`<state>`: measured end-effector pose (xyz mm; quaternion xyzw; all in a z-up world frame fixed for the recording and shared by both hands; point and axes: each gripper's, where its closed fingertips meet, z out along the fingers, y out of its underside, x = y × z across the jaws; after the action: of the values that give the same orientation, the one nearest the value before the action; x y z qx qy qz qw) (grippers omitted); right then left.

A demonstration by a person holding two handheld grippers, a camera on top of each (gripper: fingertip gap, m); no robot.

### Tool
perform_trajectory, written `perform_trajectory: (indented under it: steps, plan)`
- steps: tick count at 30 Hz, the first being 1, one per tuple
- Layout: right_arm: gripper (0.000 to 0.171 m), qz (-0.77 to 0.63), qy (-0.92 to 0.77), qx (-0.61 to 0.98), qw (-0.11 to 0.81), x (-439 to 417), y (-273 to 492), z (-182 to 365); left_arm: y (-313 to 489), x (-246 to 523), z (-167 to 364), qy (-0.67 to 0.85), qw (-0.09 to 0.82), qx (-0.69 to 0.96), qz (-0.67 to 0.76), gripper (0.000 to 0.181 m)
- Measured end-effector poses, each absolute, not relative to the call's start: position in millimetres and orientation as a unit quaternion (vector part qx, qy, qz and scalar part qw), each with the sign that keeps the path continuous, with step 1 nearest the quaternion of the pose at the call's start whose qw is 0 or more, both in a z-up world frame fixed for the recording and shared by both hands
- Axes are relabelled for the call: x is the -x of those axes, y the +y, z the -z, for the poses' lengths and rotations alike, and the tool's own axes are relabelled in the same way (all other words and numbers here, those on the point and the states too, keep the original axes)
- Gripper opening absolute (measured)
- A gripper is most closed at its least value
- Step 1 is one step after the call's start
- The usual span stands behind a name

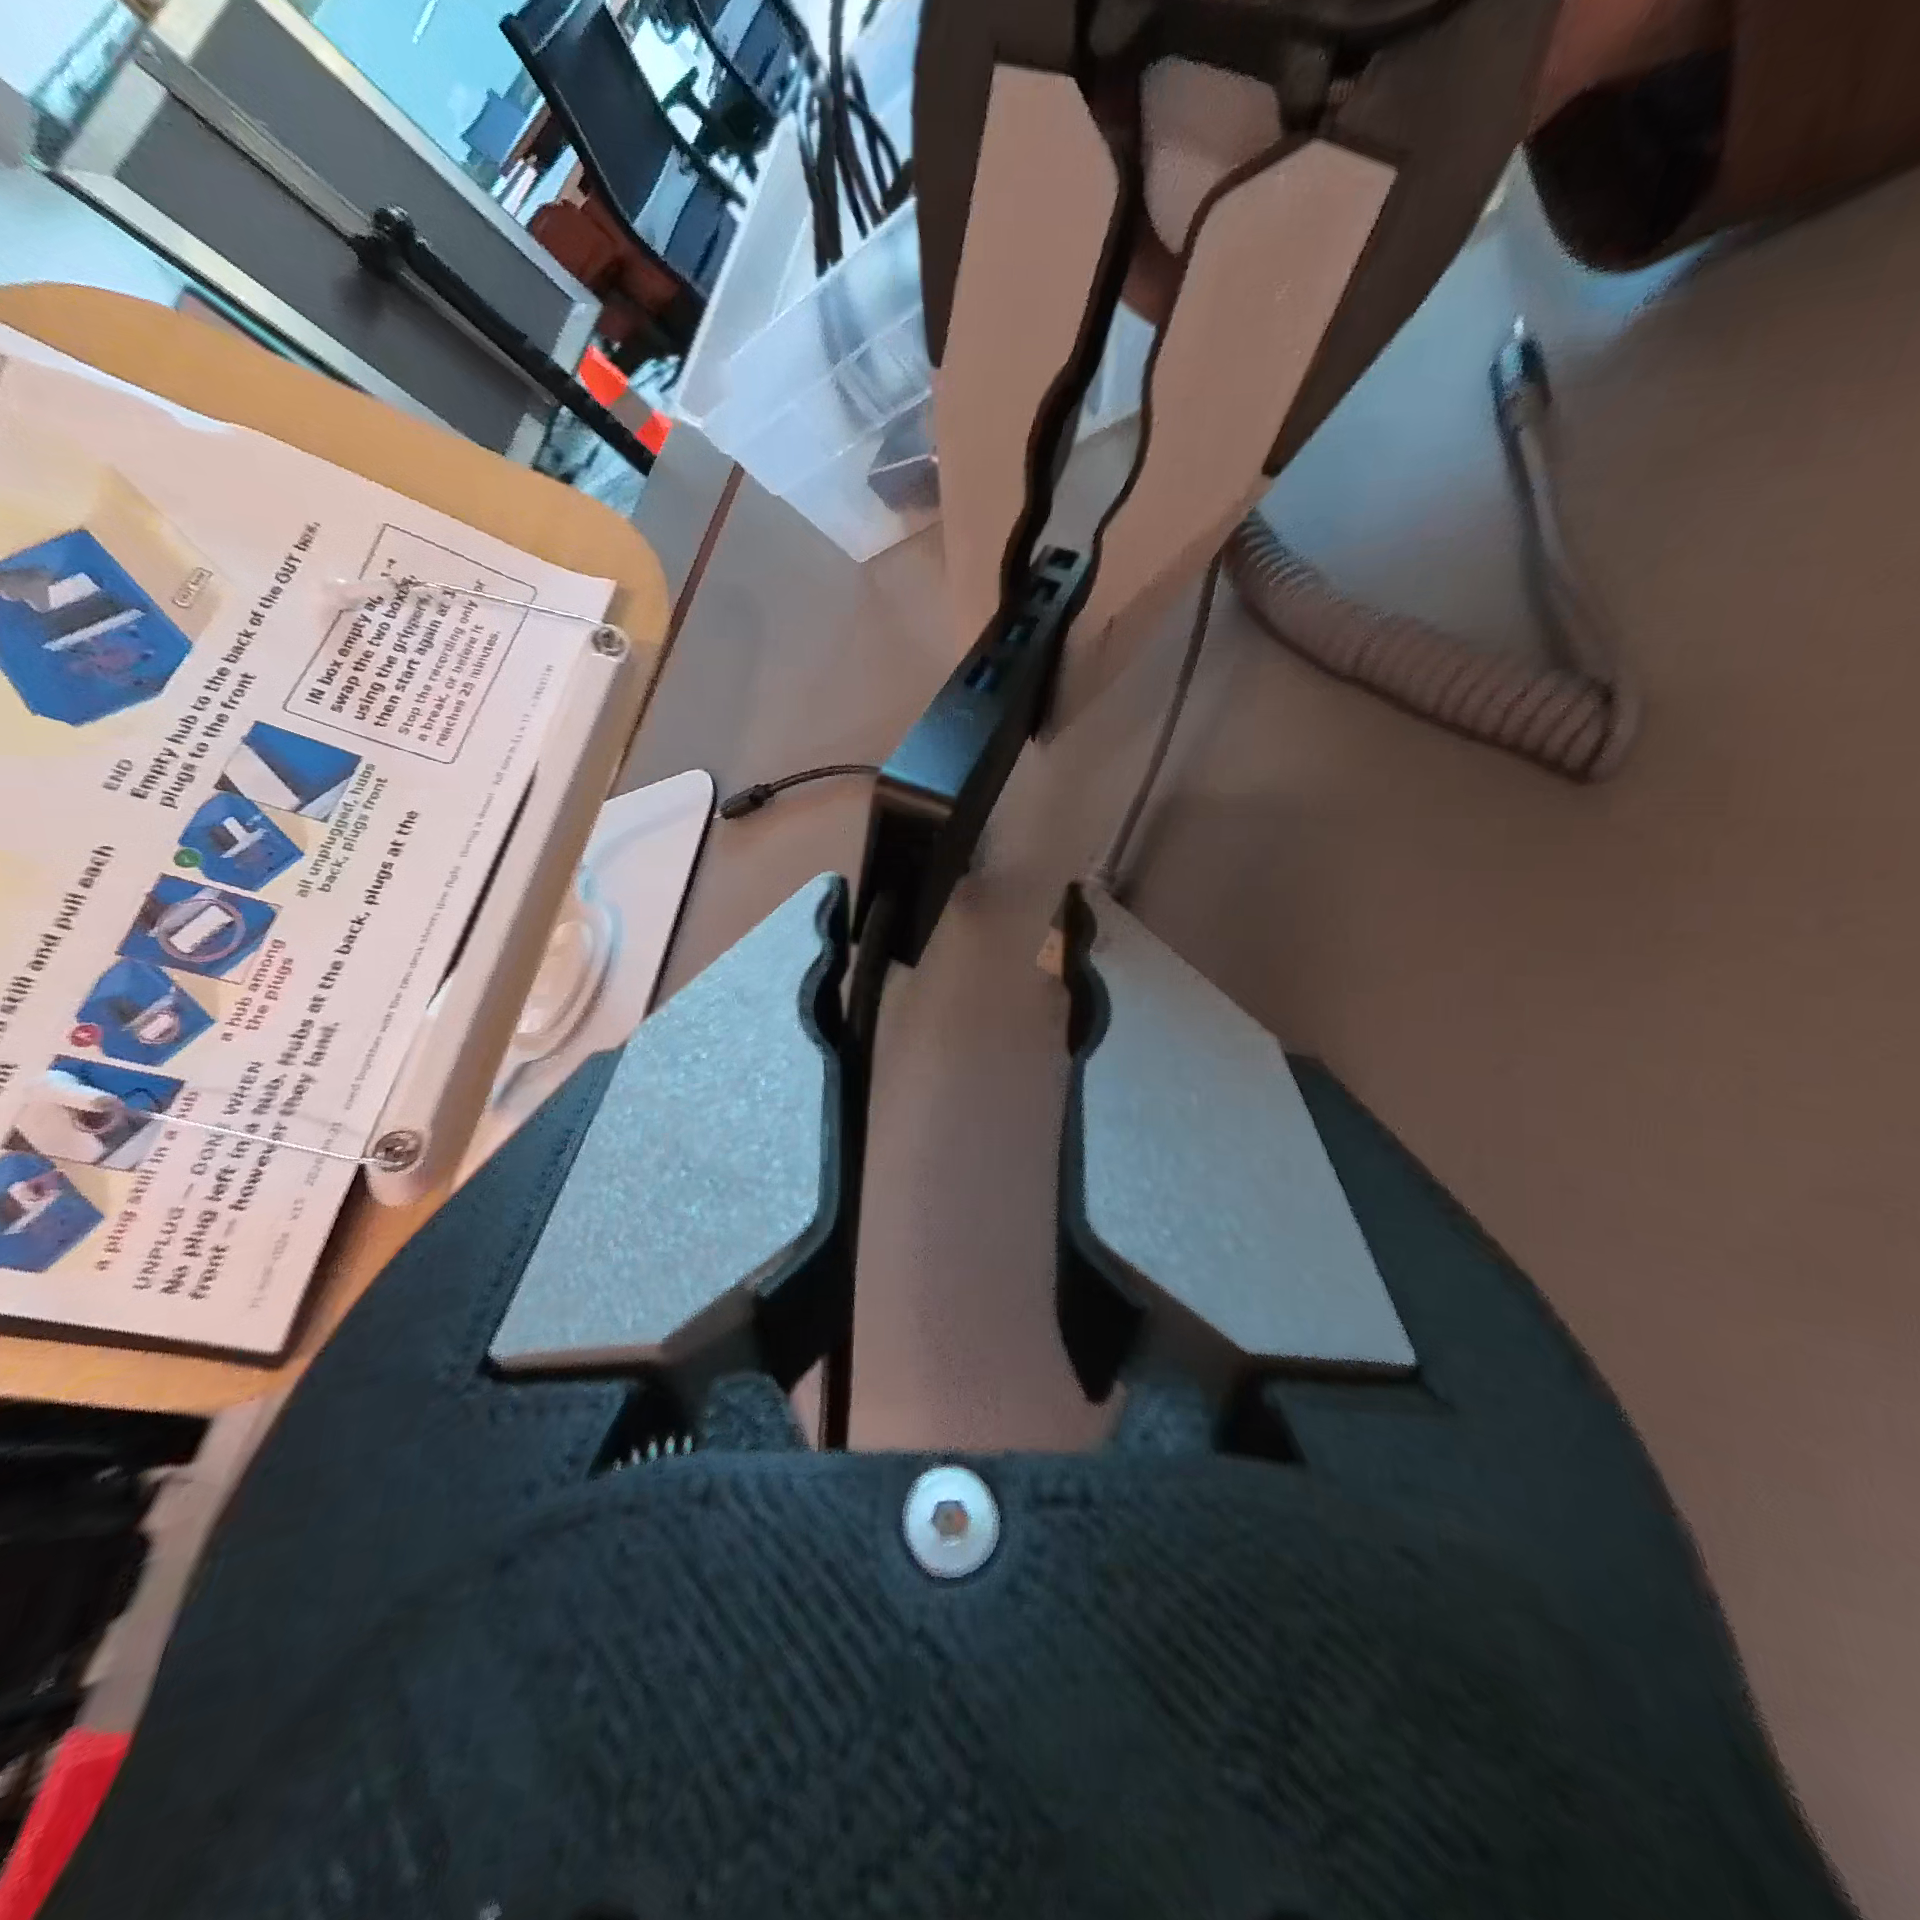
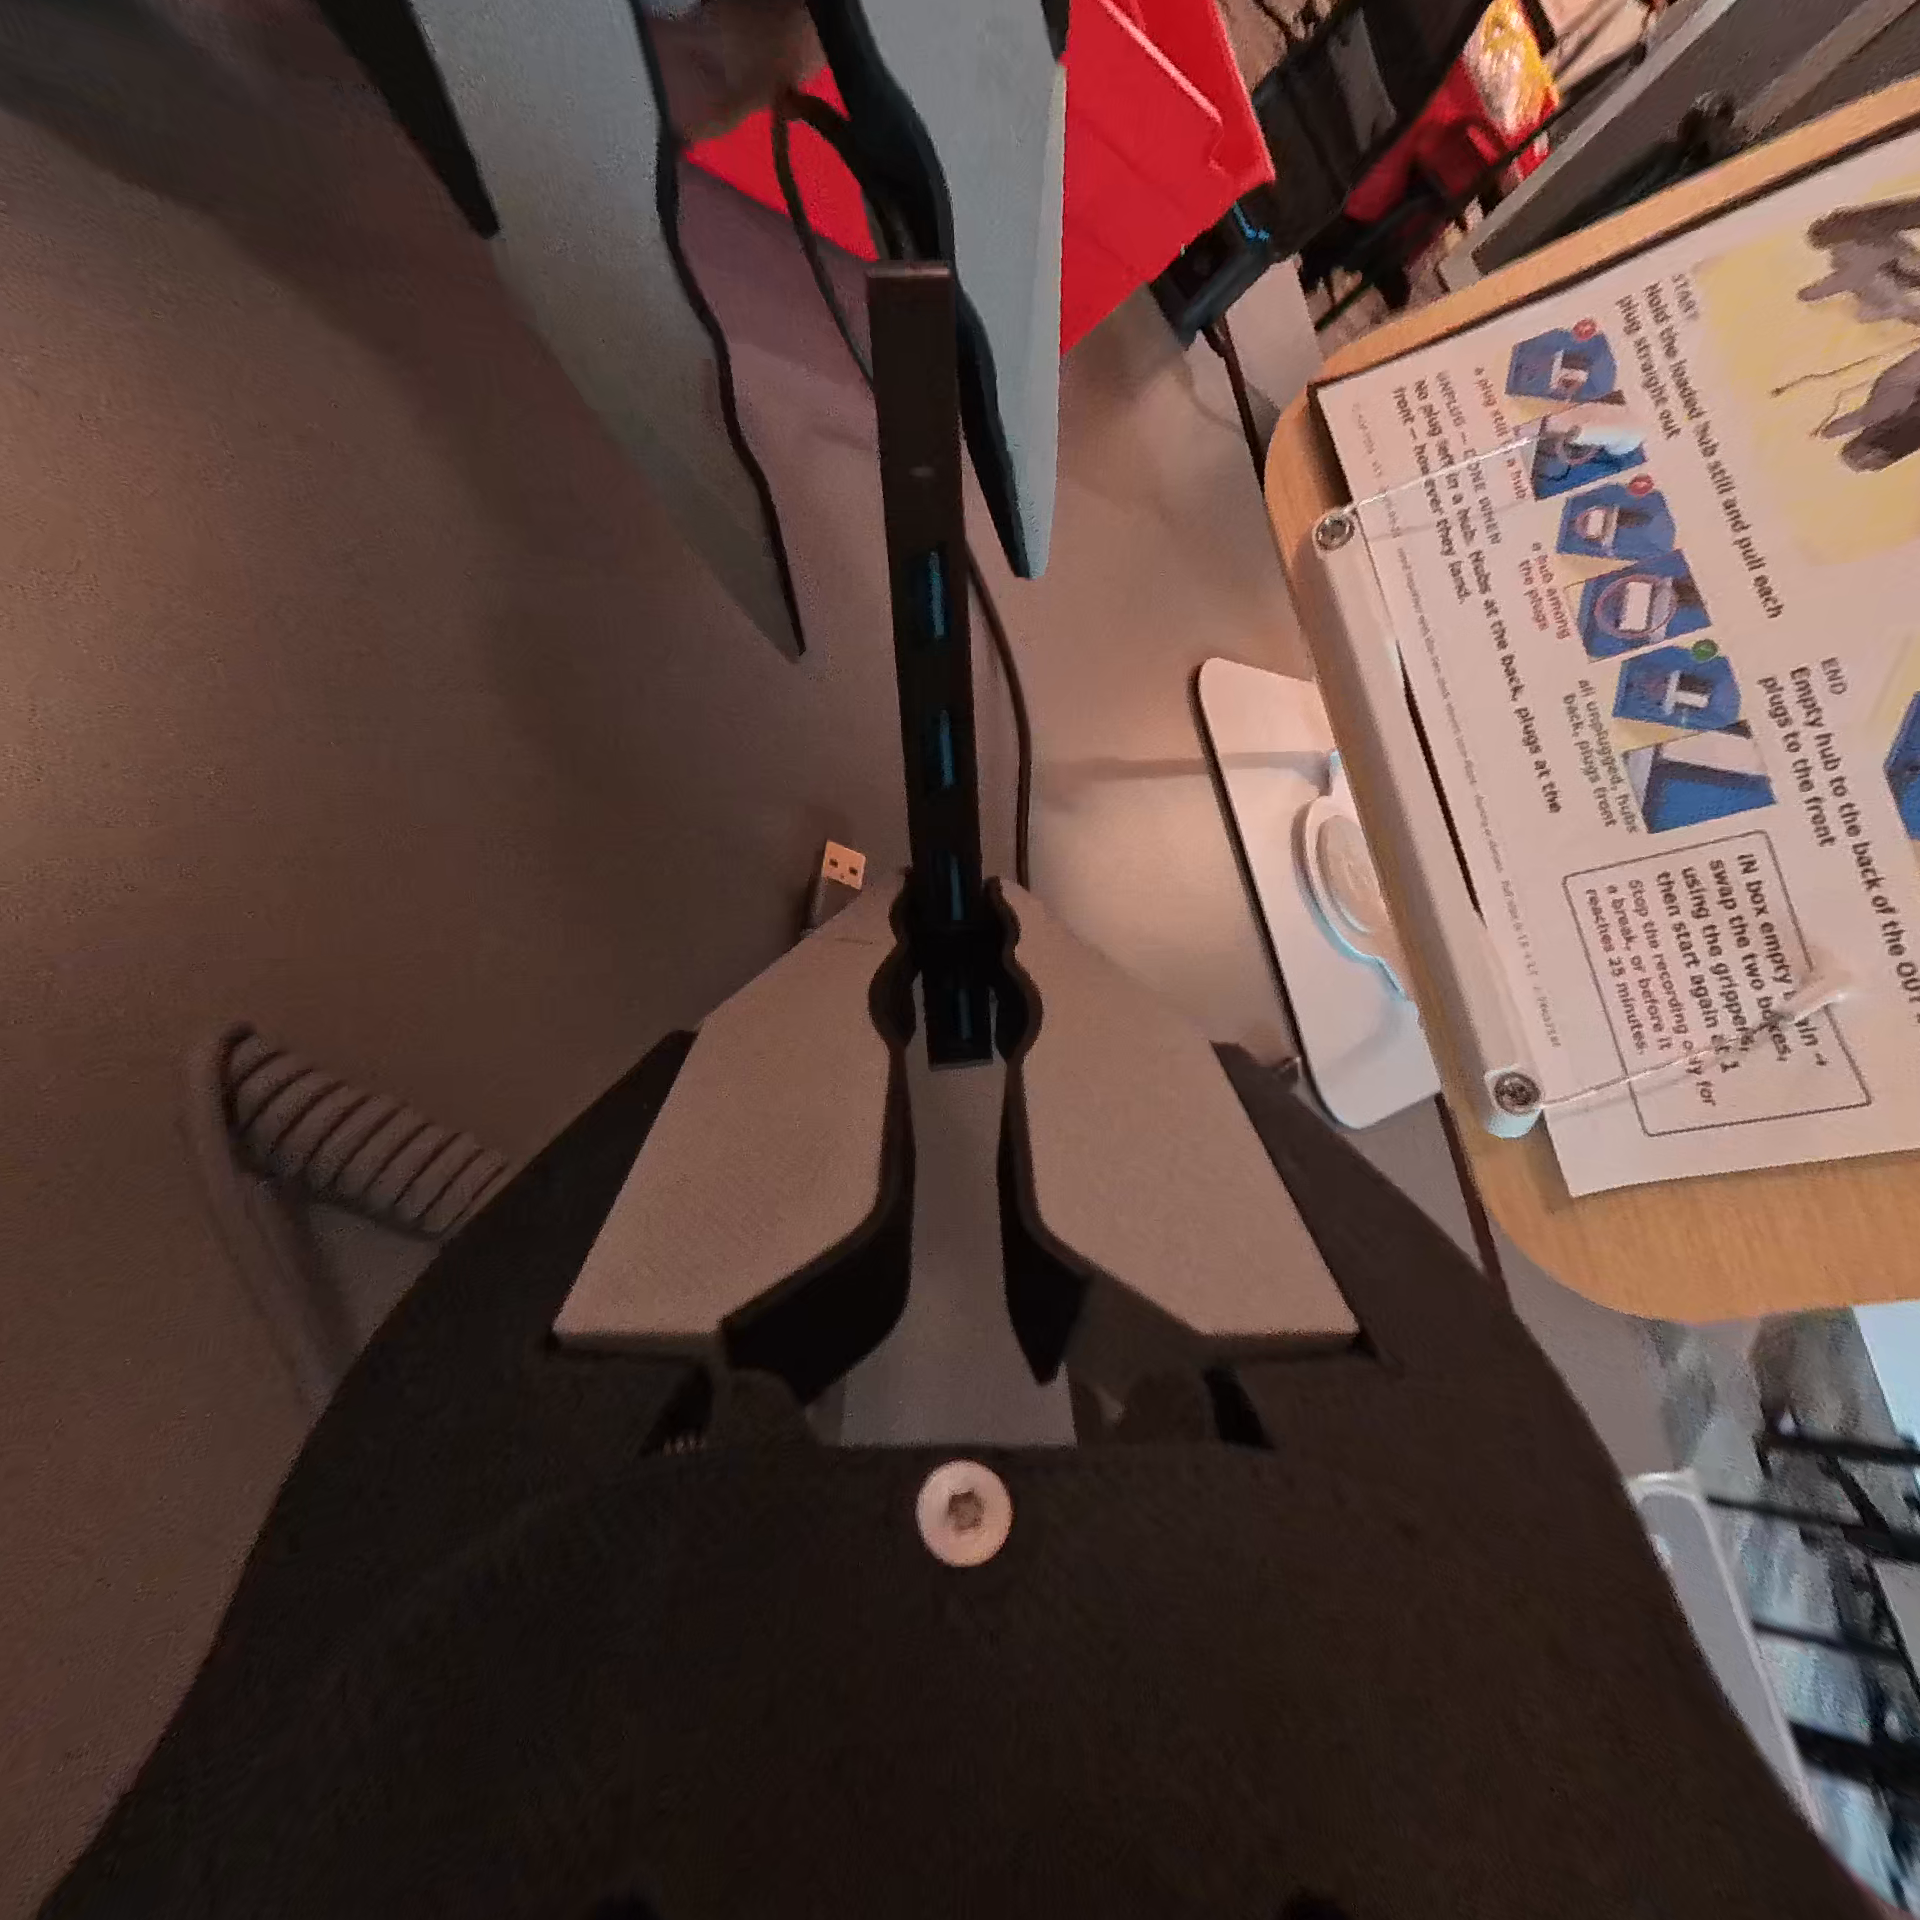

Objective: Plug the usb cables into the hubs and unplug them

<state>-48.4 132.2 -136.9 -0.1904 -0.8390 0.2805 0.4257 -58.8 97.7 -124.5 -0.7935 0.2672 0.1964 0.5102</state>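
A slim black USB hub (image 2: 914, 395) with blue ports is held on edge above the tan table. My right gripper (image 2: 951, 966) is shut on its near end. In the left wrist view the same gripper (image 1: 1039, 644) grips the hub's (image 1: 935, 769) far end. My left gripper (image 1: 956, 914) is open, its fingertips on either side of the hub's cable end; the hub's black cable runs down along the left finger. In the right wrist view the left gripper (image 2: 914, 608) straddles the hub with a wide gap. A loose USB plug (image 2: 844, 868) lies on the table, beside my left gripper's right fingertip (image 1: 1051, 940).
An instruction sheet on a wooden board (image 1: 260, 831) (image 2: 1662, 727) stands beside the work spot, with a white pad (image 1: 644, 862) (image 2: 1278, 831) under it. A coiled beige cable (image 1: 1455, 665) (image 2: 343, 1132) lies on the table. Clear bins (image 1: 831, 395) and a red bin (image 2: 1122, 156) stand beyond. Some 5 centimeters of space lies between my two pairs of fingers. It is some 7 centimeters from my right tips to the loose USB plug (image 2: 844, 868).
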Motion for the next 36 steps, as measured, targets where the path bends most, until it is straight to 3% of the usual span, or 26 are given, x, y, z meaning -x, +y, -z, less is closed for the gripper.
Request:
perform_trajectory:
  steps: [1,4,10,25,28,31,32,34,36]
  plan:
    - [0.007,-0.293,-0.839,0.177,0.424,45,130,135,97,56,123,0.264,0.518,0.793,-0.181,0.039]
    - [0.007,-0.325,-0.838,0.130,0.418,36,117,130,98,45,120,0.277,0.532,0.785,-0.157,0.037]
    - [0.007,-0.338,-0.843,0.097,0.407,32,106,136,103,20,118,0.331,0.547,0.748,-0.179,0.014]
    - [0.010,-0.299,-0.853,0.137,0.405,42,105,148,111,12,126,0.353,0.533,0.740,-0.208,0.009]
    - [0.027,-0.313,-0.844,0.185,0.394,47,120,145,110,13,120,0.344,0.546,0.736,-0.205,0.009]
    - [0.030,-0.322,-0.845,0.227,0.362,49,129,152,109,15,111,0.334,0.563,0.728,-0.203,0.009]
    - [0.026,-0.324,-0.847,0.232,0.352,49,129,154,109,16,108,0.330,0.568,0.726,-0.205,0.009]
    - [0.000,-0.320,-0.846,0.229,0.361,50,128,152,109,15,107,0.330,0.572,0.724,-0.200,0.009]
    - [0.000,-0.294,-0.851,0.222,0.374,51,130,155,110,15,109,0.327,0.573,0.725,-0.199,0.009]
